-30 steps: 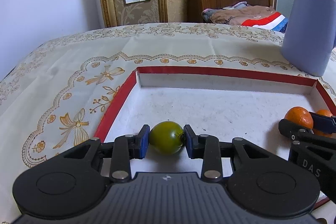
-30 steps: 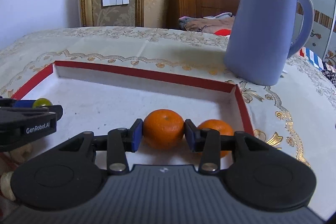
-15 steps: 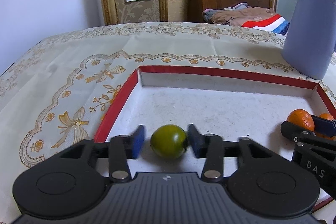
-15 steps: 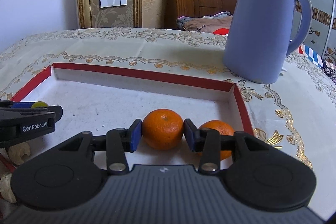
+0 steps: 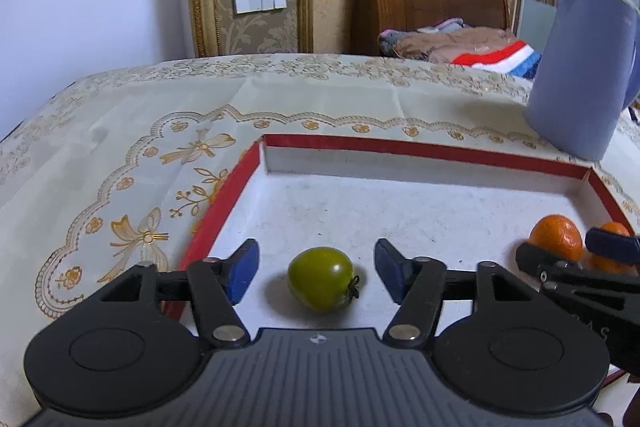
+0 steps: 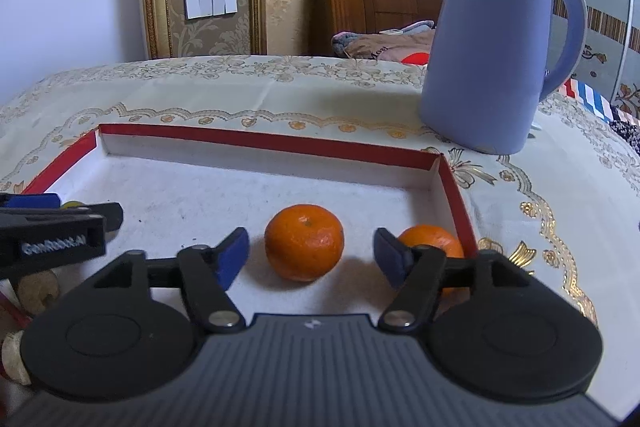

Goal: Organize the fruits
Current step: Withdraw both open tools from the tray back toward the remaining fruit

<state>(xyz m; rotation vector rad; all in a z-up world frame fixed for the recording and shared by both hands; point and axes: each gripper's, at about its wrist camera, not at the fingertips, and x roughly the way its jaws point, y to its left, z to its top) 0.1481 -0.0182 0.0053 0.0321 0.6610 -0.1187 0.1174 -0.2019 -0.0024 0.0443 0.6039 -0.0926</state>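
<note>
With both the left gripper (image 5: 316, 269) and right gripper (image 6: 311, 255) spread wide, the green tomato (image 5: 321, 279) or near orange (image 6: 304, 242) could roll if nudged.

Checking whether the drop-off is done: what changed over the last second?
Both grippers let go. The left gripper opened off the green tomato; the right gripper opened off the orange. Both fruits now rest in the red-rimmed tray. The second orange and kettle stayed put.
</note>
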